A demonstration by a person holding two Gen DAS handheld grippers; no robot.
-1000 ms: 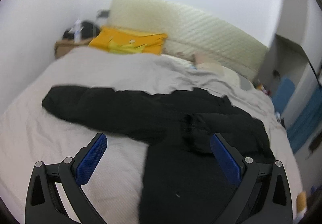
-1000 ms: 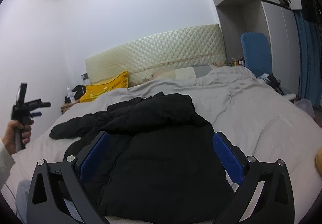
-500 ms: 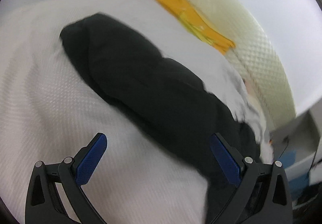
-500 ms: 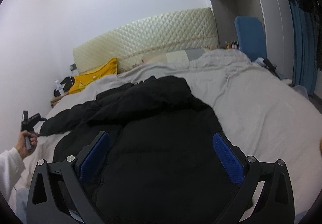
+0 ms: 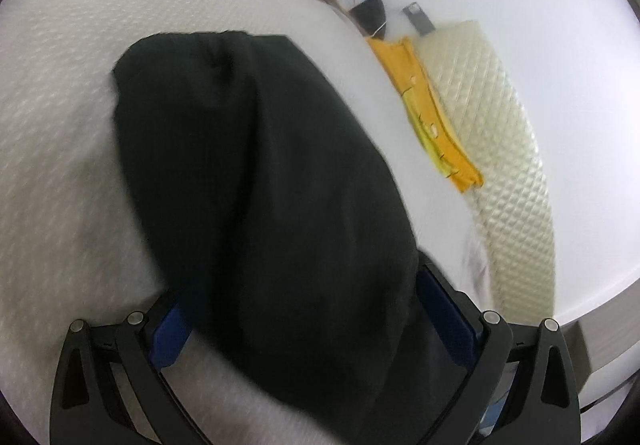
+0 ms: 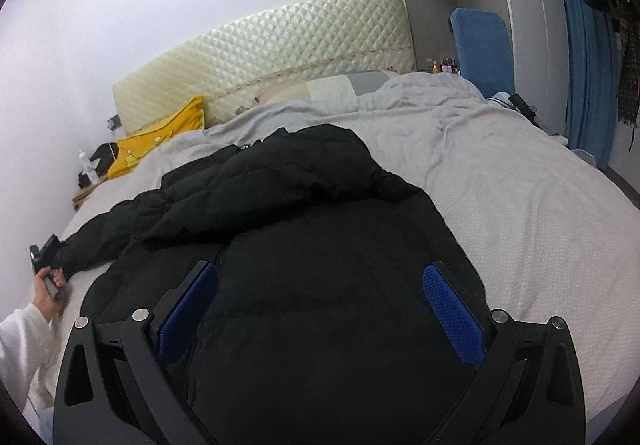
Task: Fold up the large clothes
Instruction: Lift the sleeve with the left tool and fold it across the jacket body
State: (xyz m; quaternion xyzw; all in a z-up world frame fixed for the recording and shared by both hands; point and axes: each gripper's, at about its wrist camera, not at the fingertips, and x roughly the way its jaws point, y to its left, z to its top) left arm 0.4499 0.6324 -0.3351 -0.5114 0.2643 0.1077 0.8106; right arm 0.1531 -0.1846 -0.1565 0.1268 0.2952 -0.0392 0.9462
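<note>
Black jacket [image 6: 296, 245] spread on bed [image 6: 520, 205]. Left gripper [image 5: 304, 309] released, straddling sleeve; right gripper [image 6: 320, 301] released over torso; hand [image 6: 46, 293] seen only from right wrist.

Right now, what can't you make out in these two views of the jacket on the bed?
- Left wrist view: the black jacket sleeve is motion-blurred and covers the left tool fingertips, so contact is unclear.
- Right wrist view: the jacket's near hem is cut off by the bottom edge, behind the right tool.
- Right wrist view: the bottles beside the headboard are too small to identify.
</note>
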